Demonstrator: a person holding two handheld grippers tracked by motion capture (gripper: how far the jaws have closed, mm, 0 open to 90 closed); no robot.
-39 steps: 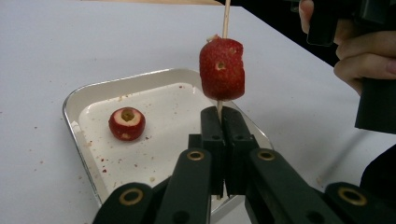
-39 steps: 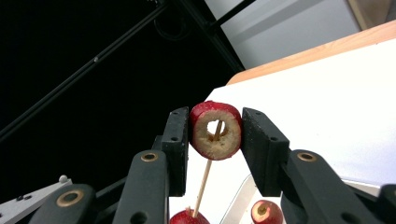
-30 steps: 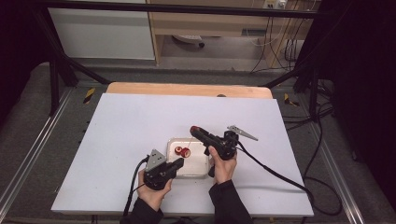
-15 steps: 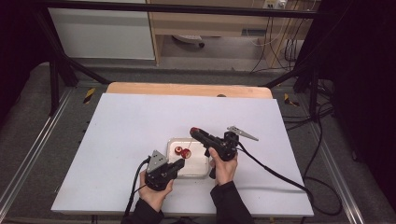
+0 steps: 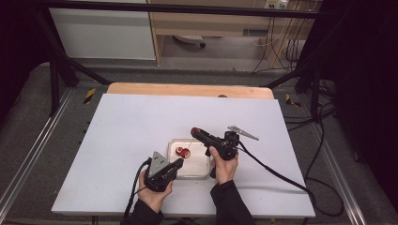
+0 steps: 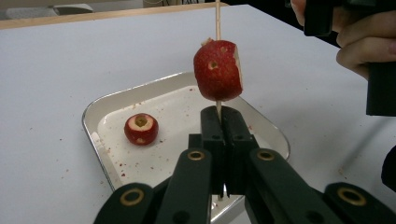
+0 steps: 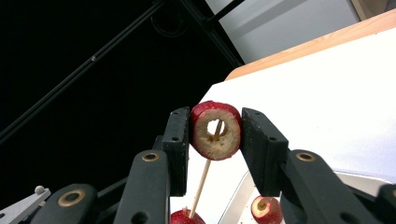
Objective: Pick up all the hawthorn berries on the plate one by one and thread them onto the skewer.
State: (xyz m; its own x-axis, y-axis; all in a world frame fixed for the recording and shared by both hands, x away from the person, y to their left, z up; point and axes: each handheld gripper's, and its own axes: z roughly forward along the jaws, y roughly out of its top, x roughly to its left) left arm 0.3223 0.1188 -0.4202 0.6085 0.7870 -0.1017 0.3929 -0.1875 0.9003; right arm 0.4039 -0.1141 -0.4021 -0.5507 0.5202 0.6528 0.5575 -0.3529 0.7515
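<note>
A white table (image 5: 141, 140) with a bare wooden strip (image 5: 187, 90) along its far edge carries a small white tray (image 5: 199, 166) set near its middle, toward the near side. Fine red crumbs (image 6: 42, 140) speckle the tabletop around the tray. One cored red fruit (image 6: 141, 128) lies in the tray.

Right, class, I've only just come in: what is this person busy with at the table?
A person is threading cored red fruits onto a thin wooden skewer. The left hand-held gripper is shut on the skewer's lower end, holding it upright over a small white tray, with one fruit already on it. The right hand-held gripper grips a second cored fruit with the skewer tip showing through its hole. A third fruit lies in the tray.
</note>
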